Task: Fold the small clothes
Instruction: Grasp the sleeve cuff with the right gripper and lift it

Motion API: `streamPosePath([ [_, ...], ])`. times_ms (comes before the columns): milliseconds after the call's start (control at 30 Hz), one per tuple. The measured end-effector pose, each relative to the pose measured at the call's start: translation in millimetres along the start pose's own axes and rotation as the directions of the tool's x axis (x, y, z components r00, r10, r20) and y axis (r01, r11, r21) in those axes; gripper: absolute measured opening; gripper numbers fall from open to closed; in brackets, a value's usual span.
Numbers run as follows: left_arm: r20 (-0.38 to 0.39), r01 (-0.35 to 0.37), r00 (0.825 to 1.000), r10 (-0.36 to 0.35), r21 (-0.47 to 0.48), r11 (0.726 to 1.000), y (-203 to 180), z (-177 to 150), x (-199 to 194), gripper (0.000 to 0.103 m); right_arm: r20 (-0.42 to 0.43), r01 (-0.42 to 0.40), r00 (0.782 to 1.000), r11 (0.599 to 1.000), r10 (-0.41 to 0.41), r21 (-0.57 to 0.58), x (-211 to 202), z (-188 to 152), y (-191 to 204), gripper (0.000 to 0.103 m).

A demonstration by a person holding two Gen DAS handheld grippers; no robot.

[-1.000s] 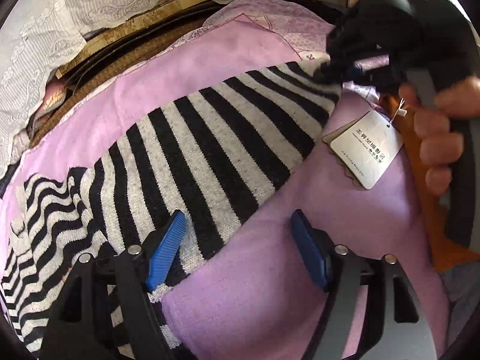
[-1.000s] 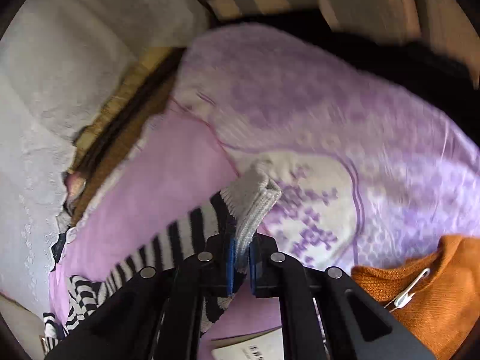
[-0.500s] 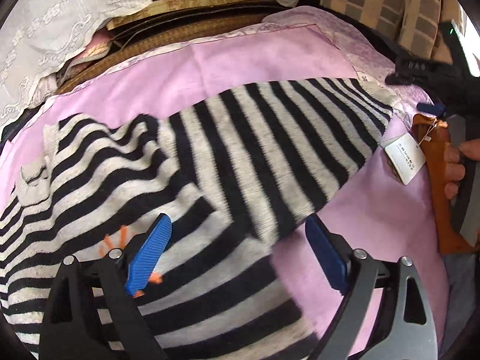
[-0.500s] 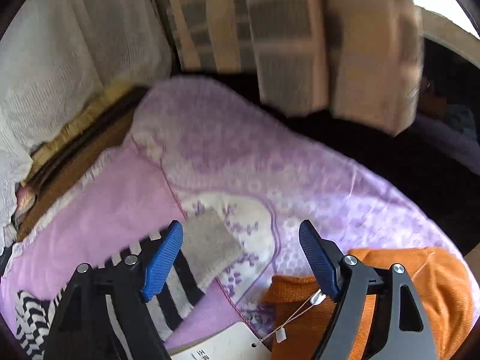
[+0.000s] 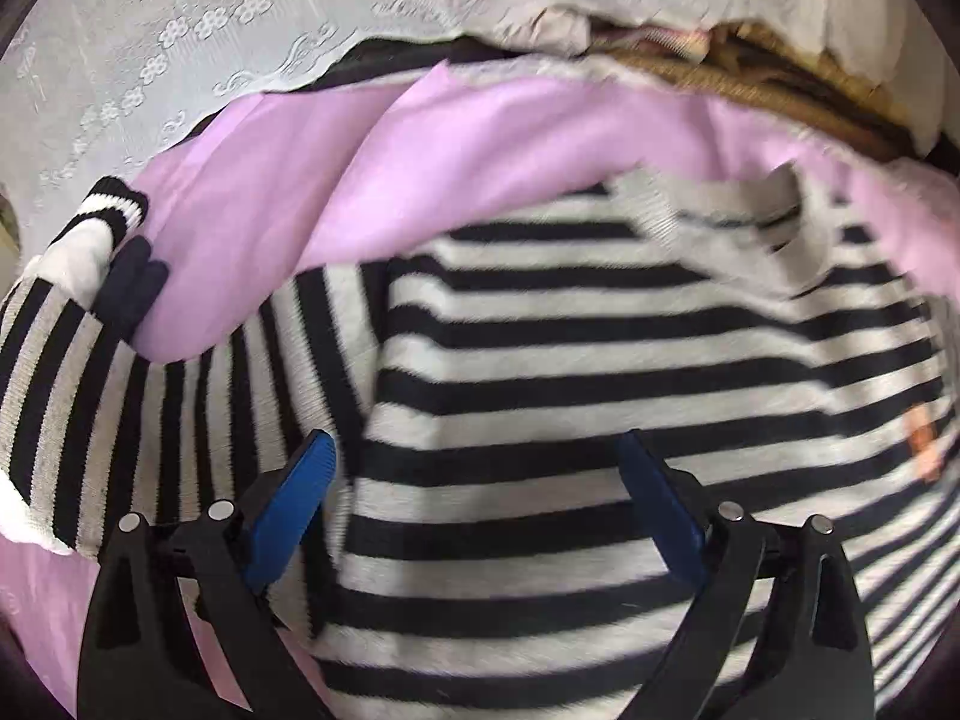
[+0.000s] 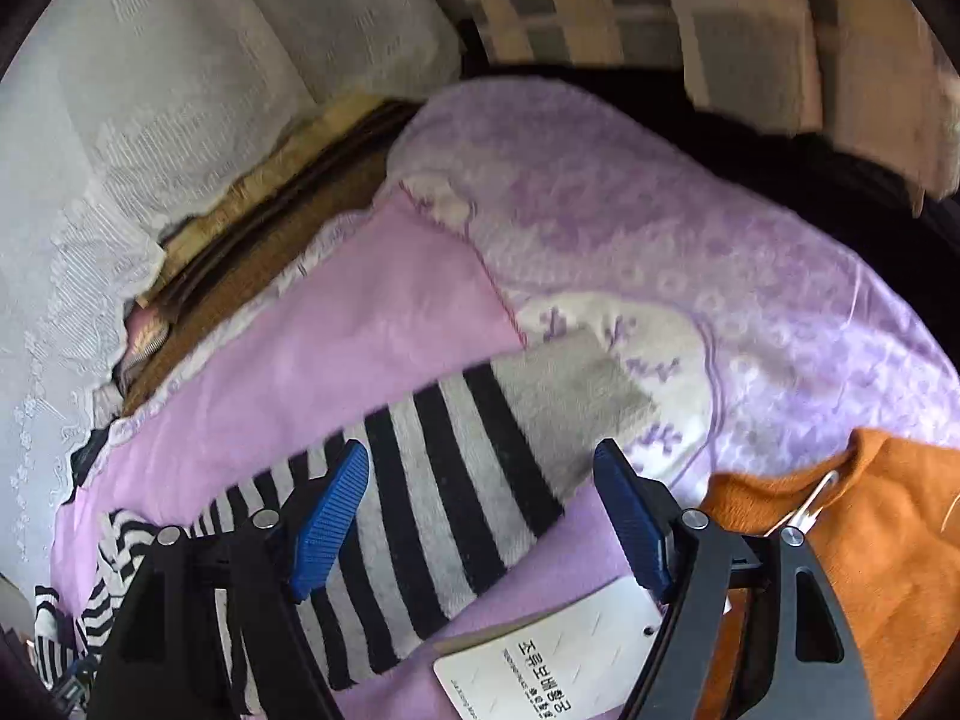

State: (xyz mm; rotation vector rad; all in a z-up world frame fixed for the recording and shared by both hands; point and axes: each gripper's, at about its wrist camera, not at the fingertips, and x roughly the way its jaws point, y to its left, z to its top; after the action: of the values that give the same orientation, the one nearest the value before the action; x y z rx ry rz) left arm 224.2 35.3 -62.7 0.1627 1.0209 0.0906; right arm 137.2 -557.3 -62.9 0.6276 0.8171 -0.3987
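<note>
A black-and-white striped sweater (image 5: 600, 372) lies spread on a pink blanket (image 5: 480, 138). In the left wrist view its body fills the middle, with the grey collar (image 5: 732, 222) at the upper right and one sleeve (image 5: 60, 324) running off to the left. My left gripper (image 5: 474, 516) is open and empty just above the sweater's body. In the right wrist view the other sleeve (image 6: 444, 480) lies flat with its grey cuff (image 6: 576, 384) on the blanket. My right gripper (image 6: 480, 516) is open and empty over that sleeve.
An orange knit garment (image 6: 852, 540) lies at the right with a white paper tag (image 6: 540, 660) by the right fingers. A purple patterned blanket (image 6: 690, 228) covers the far side. White lace fabric (image 5: 210, 30) and a checked cushion (image 6: 720, 12) border the back.
My right gripper opened and let go of the sleeve cuff, which now lies flat. My left gripper swung left from the sleeve across to the sweater's body and collar.
</note>
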Motion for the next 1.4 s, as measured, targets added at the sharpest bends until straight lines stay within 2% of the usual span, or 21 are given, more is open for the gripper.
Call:
streamPosePath([
  [33, -0.004, -0.017, 1.000, 0.017, -0.008, 1.000, 3.1, -3.5, 12.5, 0.099, -0.024, 0.001, 1.000, 1.000, -0.001, 0.003, 5.0, -1.2, -3.5, 0.075],
  [67, 0.016, 0.030, 0.999, -0.029, -0.061, 0.998, 10.8, -4.5, 12.1, 0.099, -0.017, -0.012, 1.000, 1.000, 0.012, 0.018, 3.6, 2.4, -7.3, 0.074],
  [133, -0.009, 0.049, 0.999, -0.051, -0.132, 0.990, 17.8, -0.5, 7.9, 0.099, 0.059, -0.068, 0.996, 0.995, 0.064, 0.069, -13.8, 11.3, -16.9, 0.073],
  [200, 0.030, 0.068, 0.997, -0.064, -0.130, 0.989, 10.6, 2.5, -11.2, 0.098, 0.138, -0.104, 0.986, 0.992, 0.092, 0.076, -33.8, 23.1, -25.5, 0.074],
  [267, 0.098, 0.096, 0.991, -0.091, -0.049, 0.994, -18.5, 8.6, -40.0, 0.098, 0.167, -0.124, 0.980, 0.986, 0.104, 0.114, -46.0, 28.0, -40.0, 0.074],
  [367, 0.211, 0.148, 0.962, -0.171, 0.120, 0.982, -93.1, 12.4, -95.4, 0.098, 0.110, -0.189, 0.980, 0.953, 0.167, 0.235, -32.5, 33.8, -66.8, 0.073],
  [433, 0.270, 0.165, 0.935, -0.230, 0.242, 0.956, -153.9, 9.0, -128.3, 0.098, 0.088, -0.198, 0.980, 0.938, 0.180, 0.285, -30.2, 30.4, -80.0, 0.059],
  [567, 0.342, 0.117, 0.891, -0.299, 0.463, 0.879, -279.2, -19.4, -164.5, 0.098, 0.082, -0.252, 0.968, 0.909, 0.239, 0.331, -30.9, 24.7, -92.3, 0.053],
  [633, 0.358, 0.089, 0.876, -0.324, 0.539, 0.837, -329.7, -36.8, -166.3, 0.098, 0.072, -0.267, 0.963, 0.906, 0.258, 0.328, -28.7, 24.2, -91.5, 0.052],
  [733, 0.367, 0.037, 0.872, -0.325, 0.612, 0.790, -387.0, -58.2, -158.0, 0.098, 0.058, -0.289, 0.956, 0.897, 0.287, 0.334, -26.9, 26.2, -92.5, 0.050],
  [800, 0.390, -0.011, 0.869, -0.305, 0.631, 0.776, -409.9, -65.6, -149.7, 0.097, 0.043, -0.294, 0.954, 0.893, 0.298, 0.340, -22.5, 28.5, -92.3, 0.048],
  [867, 0.381, -0.029, 0.882, -0.277, 0.630, 0.776, -421.4, -67.2, -139.4, 0.090, 0.015, -0.283, 0.955, 0.896, 0.296, 0.341, -17.1, 30.8, -90.9, 0.048],
  [933, 0.328, -0.002, 0.908, -0.261, 0.625, 0.781, -423.8, -62.8, -127.0, 0.083, -0.016, -0.268, 0.957, 0.904, 0.290, 0.334, -12.1, 32.5, -88.3, 0.047],
  [1000, 0.288, 0.042, 0.918, -0.272, 0.612, 0.790, -419.6, -57.6, -120.4, 0.083, -0.076, -0.215, 0.966, 0.928, 0.249, 0.303, -10.6, 33.9, -83.8, 0.041],
  [1133, 0.292, 0.041, 0.916, -0.276, 0.616, 0.787, -421.9, -60.3, -119.5, 0.076, -0.103, -0.228, 0.958, 0.929, 0.268, 0.292, -18.1, 31.7, -84.0, 0.042],
  [1267, 0.281, 0.063, 0.910, -0.304, 0.632, 0.773, -424.4, -63.5, -119.9, 0.061, -0.125, -0.176, 0.969, 0.949, 0.214, 0.261, -8.7, 28.2, -77.1, 0.042],
  [1400, 0.252, 0.107, 0.909, -0.331, 0.628, 0.771, -423.0, -60.7, -117.5, 0.056, -0.093, -0.147, 0.980, 0.951, 0.178, 0.271, 1.3, 27.9, -76.7, 0.039],
])
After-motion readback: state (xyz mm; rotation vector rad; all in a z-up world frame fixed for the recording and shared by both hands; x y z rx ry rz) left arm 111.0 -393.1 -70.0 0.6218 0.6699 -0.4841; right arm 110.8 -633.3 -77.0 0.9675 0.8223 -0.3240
